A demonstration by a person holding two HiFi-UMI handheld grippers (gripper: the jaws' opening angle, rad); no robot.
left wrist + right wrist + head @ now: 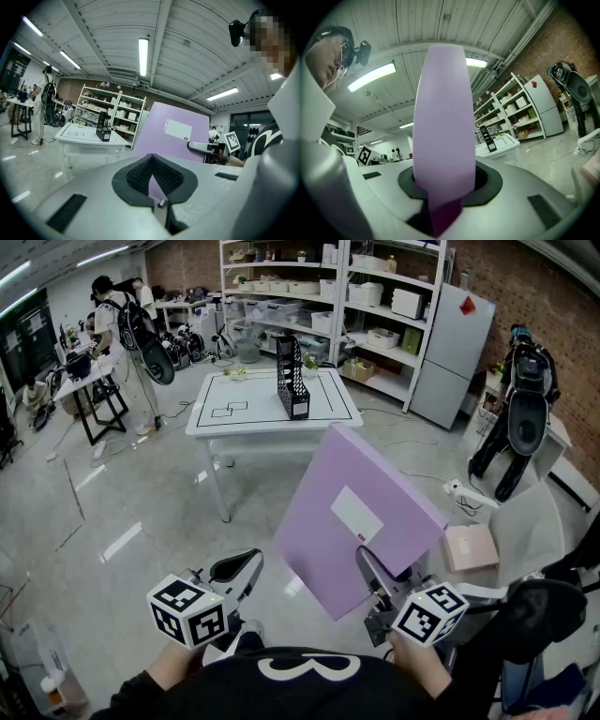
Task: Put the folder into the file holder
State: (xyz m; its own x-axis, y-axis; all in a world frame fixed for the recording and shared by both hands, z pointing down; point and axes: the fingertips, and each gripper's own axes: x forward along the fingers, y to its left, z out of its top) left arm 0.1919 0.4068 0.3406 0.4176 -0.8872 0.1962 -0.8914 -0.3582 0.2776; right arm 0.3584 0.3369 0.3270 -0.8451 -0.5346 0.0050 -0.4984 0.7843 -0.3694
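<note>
A large lilac folder with a white label stands tilted in the air in front of me. My right gripper is shut on its lower edge. In the right gripper view the folder rises edge-on from between the jaws. My left gripper hangs to the folder's left, apart from it; its pads meet with nothing between them. The black file holder stands upright on the white table some way ahead. From the left gripper view I also see the folder and the file holder.
White shelving and a white fridge line the brick back wall. A person stands at a desk at far left. A pink box lies on the floor at right, near black equipment.
</note>
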